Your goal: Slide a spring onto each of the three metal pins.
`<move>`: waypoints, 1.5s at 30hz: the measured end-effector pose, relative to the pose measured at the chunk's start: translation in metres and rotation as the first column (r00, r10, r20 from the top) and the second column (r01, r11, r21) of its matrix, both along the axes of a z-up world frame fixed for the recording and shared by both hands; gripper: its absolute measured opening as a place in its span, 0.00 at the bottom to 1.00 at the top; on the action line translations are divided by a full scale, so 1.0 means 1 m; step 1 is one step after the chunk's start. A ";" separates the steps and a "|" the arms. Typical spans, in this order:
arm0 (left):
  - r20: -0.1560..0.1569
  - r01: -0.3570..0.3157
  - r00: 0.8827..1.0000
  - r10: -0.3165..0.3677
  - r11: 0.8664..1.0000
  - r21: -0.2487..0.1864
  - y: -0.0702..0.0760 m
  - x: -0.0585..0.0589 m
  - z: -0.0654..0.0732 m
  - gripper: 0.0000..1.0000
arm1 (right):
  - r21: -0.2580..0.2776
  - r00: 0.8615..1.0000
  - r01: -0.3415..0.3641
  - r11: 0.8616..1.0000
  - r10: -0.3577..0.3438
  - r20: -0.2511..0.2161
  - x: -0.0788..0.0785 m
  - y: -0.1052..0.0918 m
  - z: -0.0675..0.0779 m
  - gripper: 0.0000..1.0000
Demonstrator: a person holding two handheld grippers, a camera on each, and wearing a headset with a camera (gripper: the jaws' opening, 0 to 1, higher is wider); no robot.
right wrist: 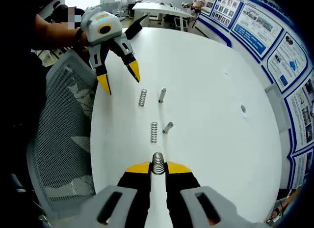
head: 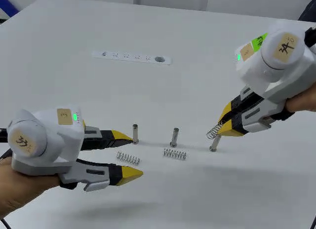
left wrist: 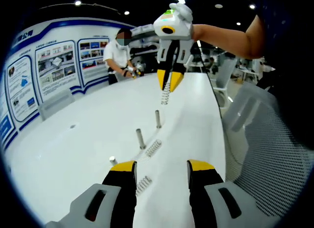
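Head view: likely sockets (head: 131,57) beyond pins (head: 174,137)

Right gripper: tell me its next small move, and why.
Probably lower the right gripper a touch and line up its spring over the pin below: the spring hangs from the shut jaws near that bare pin's top, not yet threaded on.

There are three metal pins (head: 174,137), three springs (head: 175,153), two grippers, namely the left gripper (head: 134,156) and the right gripper (head: 222,132), and one power strip (head: 131,57).
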State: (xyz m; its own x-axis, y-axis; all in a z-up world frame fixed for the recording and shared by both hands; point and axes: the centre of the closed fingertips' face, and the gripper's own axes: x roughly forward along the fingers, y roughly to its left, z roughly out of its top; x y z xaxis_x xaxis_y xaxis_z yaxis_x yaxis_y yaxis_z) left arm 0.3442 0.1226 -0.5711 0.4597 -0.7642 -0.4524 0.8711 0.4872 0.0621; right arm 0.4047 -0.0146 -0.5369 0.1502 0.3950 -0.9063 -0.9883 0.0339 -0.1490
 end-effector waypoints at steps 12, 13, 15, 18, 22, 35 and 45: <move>-0.003 -0.078 0.997 0.078 0.997 -0.023 0.021 -0.003 0.002 0.46 | -0.092 1.000 0.031 0.995 -0.031 0.002 0.026 -0.020 -0.011 0.12; -0.003 -0.084 0.996 0.084 0.996 -0.025 0.022 -0.003 0.002 0.46 | -0.102 1.000 0.031 0.994 -0.031 0.003 0.028 -0.021 -0.014 0.12; 0.000 -0.095 0.995 0.095 0.995 -0.027 0.024 -0.002 0.003 0.47 | -0.119 1.000 0.031 0.992 -0.032 -0.002 0.031 -0.023 -0.018 0.12; 0.001 -0.105 0.994 0.105 0.994 -0.032 0.026 -0.002 0.004 0.48 | -0.128 0.999 0.031 0.991 -0.034 -0.019 0.033 -0.024 -0.023 0.12; 0.001 -0.114 0.993 0.114 0.993 -0.036 0.027 -0.002 0.003 0.50 | -0.144 0.999 0.027 0.989 -0.032 -0.031 0.035 -0.024 -0.028 0.12; -0.005 -0.128 0.992 0.128 0.991 -0.044 0.029 -0.002 0.002 0.54 | -0.184 0.998 0.016 0.983 -0.027 -0.054 0.038 -0.024 -0.041 0.12; -0.009 -0.130 0.991 0.130 0.990 -0.044 0.029 -0.003 0.001 0.53 | -0.209 0.998 0.009 0.978 -0.022 -0.063 0.038 -0.021 -0.052 0.12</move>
State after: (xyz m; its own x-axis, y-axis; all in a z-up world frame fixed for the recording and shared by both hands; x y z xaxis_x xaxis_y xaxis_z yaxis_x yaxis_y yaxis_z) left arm 0.3409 0.1520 -0.5700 0.5539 -0.7177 -0.4221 0.8004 0.5986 0.0326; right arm 0.4431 -0.0356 -0.5889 0.0935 0.1943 -0.9765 -0.9956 0.0241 -0.0905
